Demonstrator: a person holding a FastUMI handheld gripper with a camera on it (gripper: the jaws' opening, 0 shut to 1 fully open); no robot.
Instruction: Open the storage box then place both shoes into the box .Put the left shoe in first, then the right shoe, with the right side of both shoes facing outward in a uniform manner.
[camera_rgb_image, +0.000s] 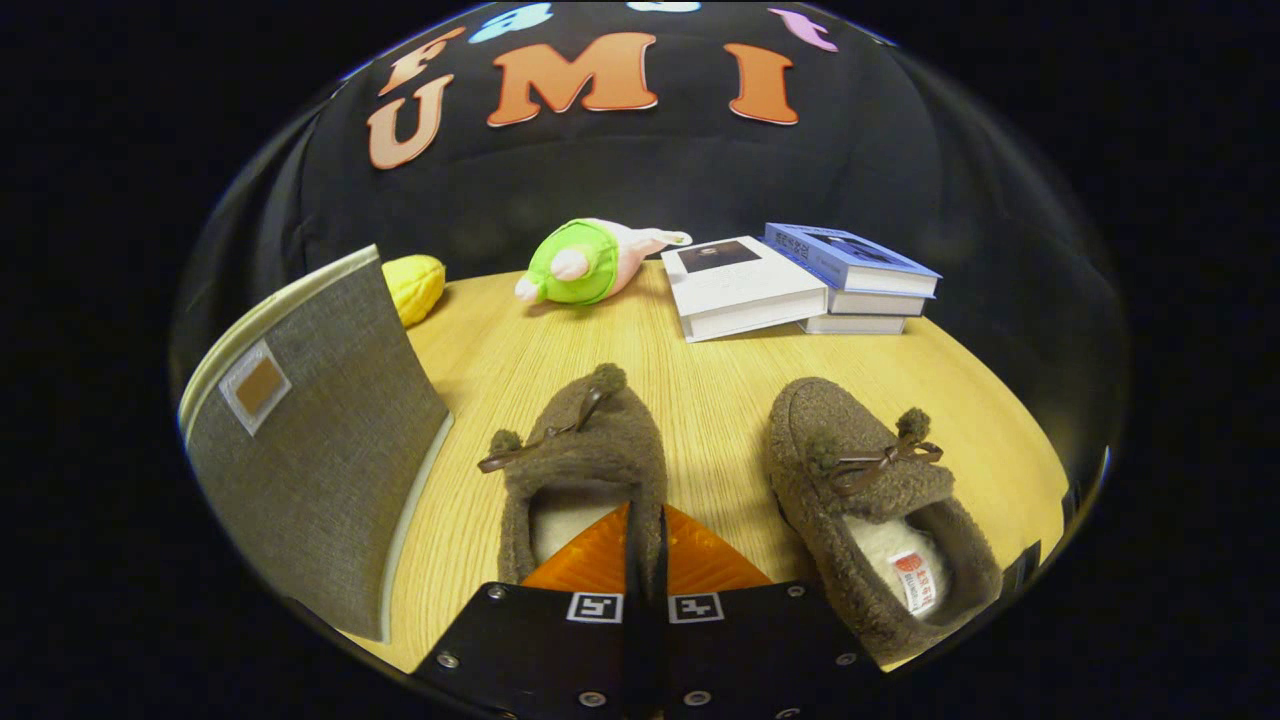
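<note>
Fingers of the gripper (646, 560) are pressed close together here, and they look to be pinching the right-hand wall of the left shoe's (585, 465) opening, that thin brown edge caught between them. The shoe runs straight ahead of the fingers, heel nearest, toe and its little bow pointing away across the wooden table (700, 400), so its long axis lines up with the gripper's own reach. Just off to the left of that shoe stands the grey storage box (320, 440), its fabric face with a small tag turned this way; whether its lid is open I cannot tell from here. So the carry, I'd judge, is a short swing leftward, shoe kept lengthwise. Right shoe (880, 500) sits apart on the other side, toe angled away, waiting its turn. Beyond them, a green plush toy (585, 262), a yellow thing (415, 285) behind the box, and a pile of books (800, 280)
</note>
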